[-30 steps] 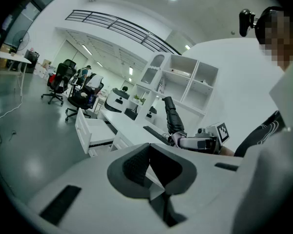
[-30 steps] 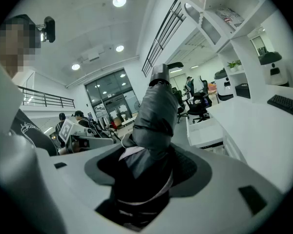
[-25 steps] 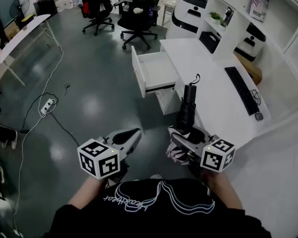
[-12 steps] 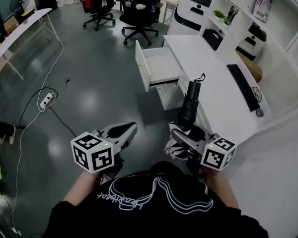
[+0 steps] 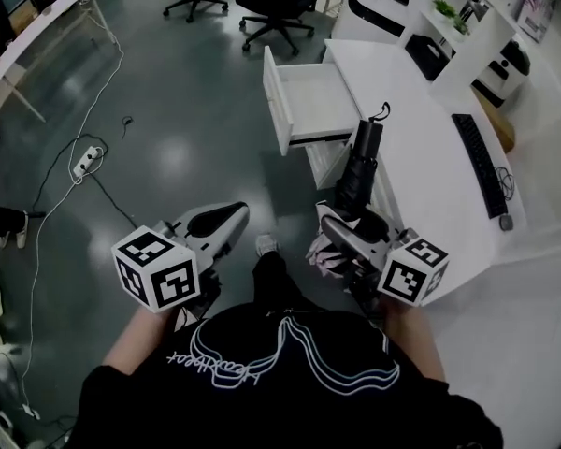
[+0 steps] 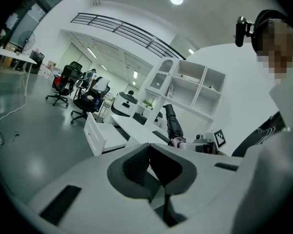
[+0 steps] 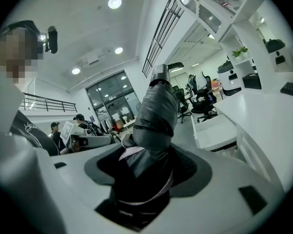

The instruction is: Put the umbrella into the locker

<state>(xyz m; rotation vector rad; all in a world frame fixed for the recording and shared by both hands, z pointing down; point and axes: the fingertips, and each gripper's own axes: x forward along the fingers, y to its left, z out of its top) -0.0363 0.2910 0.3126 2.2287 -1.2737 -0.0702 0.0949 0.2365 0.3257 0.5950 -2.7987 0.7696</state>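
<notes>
Grips umbrella [image 5: 360, 168] in right gripper [image 5: 342, 230], tip toward 12 o'clock; holds left gripper [image 5: 226, 219] closed, empty. Stands on grey floor [image 5: 168, 82]: desk [image 5: 423, 162] at 2, open drawer [image 5: 314, 101] at 12, chairs [image 5: 273, 6] beyond, power strip [image 5: 86, 164] at 10

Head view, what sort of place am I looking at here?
Most likely an open-plan office: swivel chairs and a long white desk with a keyboard on it.

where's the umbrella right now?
Head view, right of centre: the folded black umbrella is clamped in the jaws of the right gripper, its far end near the open drawer of the white desk.
</notes>
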